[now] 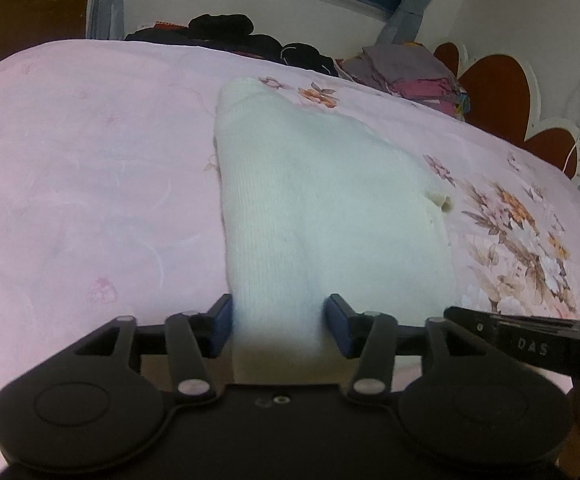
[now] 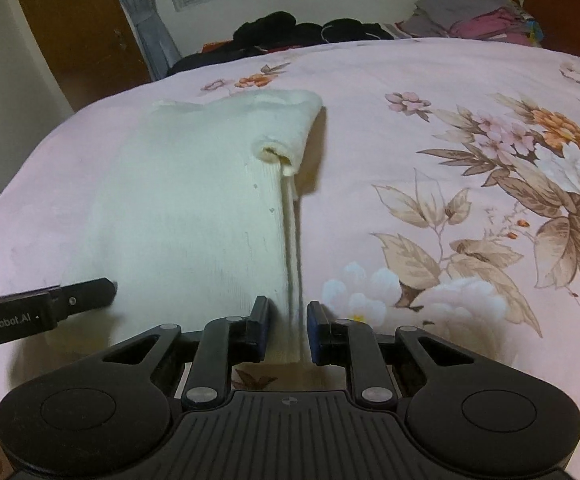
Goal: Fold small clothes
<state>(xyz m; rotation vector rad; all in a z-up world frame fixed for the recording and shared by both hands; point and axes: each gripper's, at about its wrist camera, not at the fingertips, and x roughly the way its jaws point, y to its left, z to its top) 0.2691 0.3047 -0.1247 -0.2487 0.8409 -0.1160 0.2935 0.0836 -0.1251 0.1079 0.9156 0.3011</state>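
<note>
Right wrist: right gripper (image 2: pixel 288 326) pinching white garment (image 2: pixel 194 208).

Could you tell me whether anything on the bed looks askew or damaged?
Nothing looks damaged. The white knit garment lies folded on the floral bedsheet, but its far corner is bunched and curled up rather than flat.

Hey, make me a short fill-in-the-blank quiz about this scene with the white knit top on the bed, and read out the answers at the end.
1. The white knit top lies on a pink bedsheet printed with ____.
2. The right gripper has the top's ____ edge between its jaws.
3. The pile of dark clothes sits at the far side of the bed, below the ____.
4. The left gripper has its jaws set ____ apart than the right's.

Missing words: flowers; folded; window; wider
</note>
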